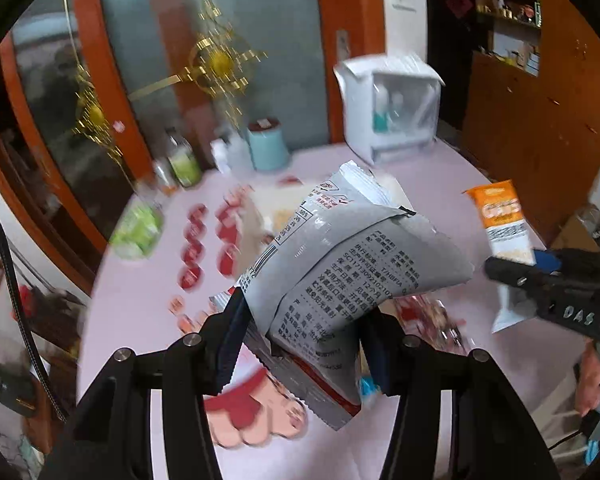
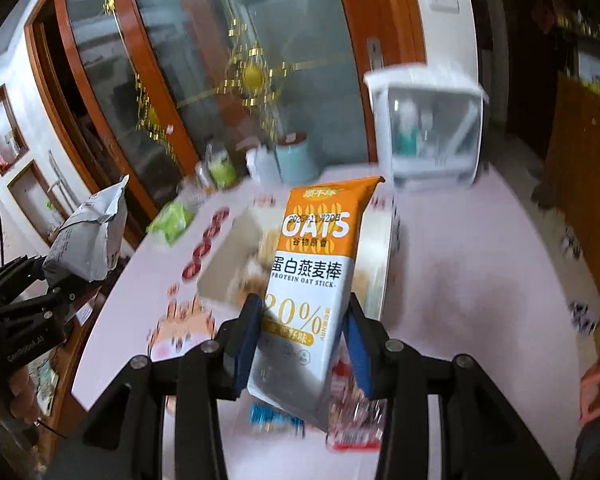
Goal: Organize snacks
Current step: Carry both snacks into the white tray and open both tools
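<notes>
My left gripper (image 1: 304,320) is shut on a grey snack packet (image 1: 340,256) with black print, held above the pink table (image 1: 440,176). It also shows at the left of the right wrist view (image 2: 88,240). My right gripper (image 2: 304,320) is shut on an orange and white oat stick packet (image 2: 316,264), held upright above the table. That packet and gripper also show at the right of the left wrist view (image 1: 504,224). An open box (image 2: 236,256) with snacks inside lies on the table behind the oat packet.
A white plastic cabinet (image 1: 388,104) stands at the table's far side. A light blue cup (image 1: 266,144), bottles (image 1: 182,156) and a green packet (image 1: 138,228) sit at the far left. More small snack packets (image 2: 352,420) lie below my right gripper. Glass doors stand behind.
</notes>
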`<action>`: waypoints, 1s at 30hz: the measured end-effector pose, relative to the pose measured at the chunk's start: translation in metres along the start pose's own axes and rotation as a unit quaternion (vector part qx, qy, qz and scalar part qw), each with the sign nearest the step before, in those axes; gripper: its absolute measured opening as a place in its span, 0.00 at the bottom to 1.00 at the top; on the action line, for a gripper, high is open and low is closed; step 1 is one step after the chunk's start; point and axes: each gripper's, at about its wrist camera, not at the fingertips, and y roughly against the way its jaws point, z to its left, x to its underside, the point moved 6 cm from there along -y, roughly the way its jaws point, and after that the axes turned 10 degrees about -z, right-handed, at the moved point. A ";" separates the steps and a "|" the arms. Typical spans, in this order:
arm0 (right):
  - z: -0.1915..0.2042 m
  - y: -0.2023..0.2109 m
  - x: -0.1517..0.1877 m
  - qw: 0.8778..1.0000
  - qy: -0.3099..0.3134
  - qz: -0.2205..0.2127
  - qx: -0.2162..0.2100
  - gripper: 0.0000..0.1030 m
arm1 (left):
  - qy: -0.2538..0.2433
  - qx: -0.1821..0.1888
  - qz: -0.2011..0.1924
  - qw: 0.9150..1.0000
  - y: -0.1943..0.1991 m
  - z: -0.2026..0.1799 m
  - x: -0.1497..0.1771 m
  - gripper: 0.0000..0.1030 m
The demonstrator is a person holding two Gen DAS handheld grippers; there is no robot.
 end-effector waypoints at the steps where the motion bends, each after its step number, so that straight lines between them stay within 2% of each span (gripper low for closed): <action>1: 0.000 -0.003 -0.012 1.000 0.002 -0.007 0.004 0.40 | -0.007 -0.009 -0.009 1.000 0.000 0.005 -0.014 0.50; 7: 0.000 -0.025 -0.055 0.999 0.019 -0.028 0.018 0.40 | -0.038 -0.044 -0.039 0.998 -0.016 0.020 -0.071 0.51; 11: -0.005 -0.057 -0.067 0.999 0.012 -0.022 0.027 0.40 | -0.044 -0.045 -0.037 0.997 -0.054 0.023 -0.093 0.51; 17: -0.016 -0.128 -0.050 0.998 0.006 0.031 0.045 0.40 | -0.031 -0.020 0.004 0.999 -0.127 0.022 -0.087 0.51; 24: -0.033 -0.198 -0.007 0.992 -0.026 0.108 0.062 0.42 | -0.013 0.002 0.064 0.998 -0.207 0.017 -0.052 0.53; 26: -0.036 -0.205 -0.002 0.991 -0.033 0.116 0.063 0.42 | -0.018 0.009 0.079 0.997 -0.223 0.013 -0.042 0.65; 27: -0.037 -0.208 0.001 0.990 -0.034 0.119 0.064 0.43 | -0.020 0.011 0.084 0.996 -0.230 0.011 -0.039 0.81; 28: -0.038 -0.209 0.002 0.990 -0.033 0.121 0.066 0.44 | -0.021 0.011 0.087 0.996 -0.235 0.010 -0.035 0.90; 30: -0.041 -0.211 0.005 0.990 -0.036 0.121 0.067 0.46 | -0.022 0.012 0.088 0.996 -0.241 0.010 -0.032 0.91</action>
